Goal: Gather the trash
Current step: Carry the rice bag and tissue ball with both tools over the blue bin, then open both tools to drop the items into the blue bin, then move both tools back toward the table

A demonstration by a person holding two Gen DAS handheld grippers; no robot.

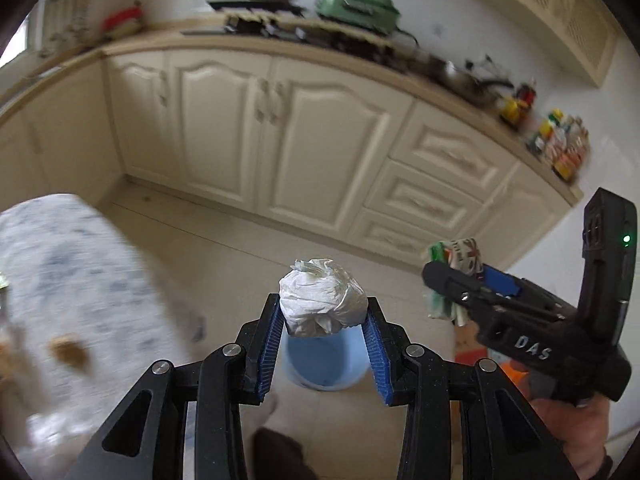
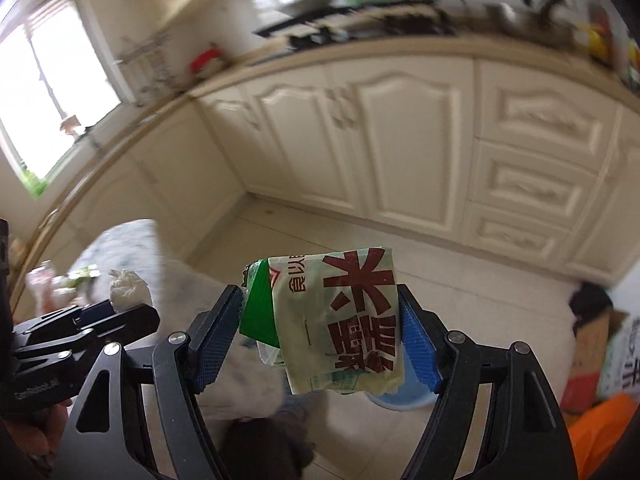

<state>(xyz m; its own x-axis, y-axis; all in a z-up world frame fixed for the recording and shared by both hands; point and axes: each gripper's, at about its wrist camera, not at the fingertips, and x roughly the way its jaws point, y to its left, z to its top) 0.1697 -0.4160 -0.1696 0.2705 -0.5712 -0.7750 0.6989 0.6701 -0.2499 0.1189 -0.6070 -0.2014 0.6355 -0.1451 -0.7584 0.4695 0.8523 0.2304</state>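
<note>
Across the top half of both views I see cream kitchen cabinets [image 1: 280,132] under a long surface [image 1: 248,36] crowded with blurred cookware, a green appliance [image 1: 358,6] at upper centre and bottles at the right. A pale tiled floor [image 1: 224,248] fills the middle. At lower left in the left wrist view sits a blurred white-grey marbled surface [image 1: 60,280] carrying small brown scraps. A light blue bin [image 1: 324,360] stands on the floor at lower centre, partly hidden behind my tools.

My left tool [image 1: 323,312] is narrowed onto a crumpled white paper ball [image 1: 322,300], held directly above the bin. My right tool [image 2: 322,322] clamps a folded green-and-white wrapper [image 2: 340,320] with large red characters; in its view the wrapper blocks most of the bin. An orange bag [image 2: 596,428] and cardboard lie at lower right.
</note>
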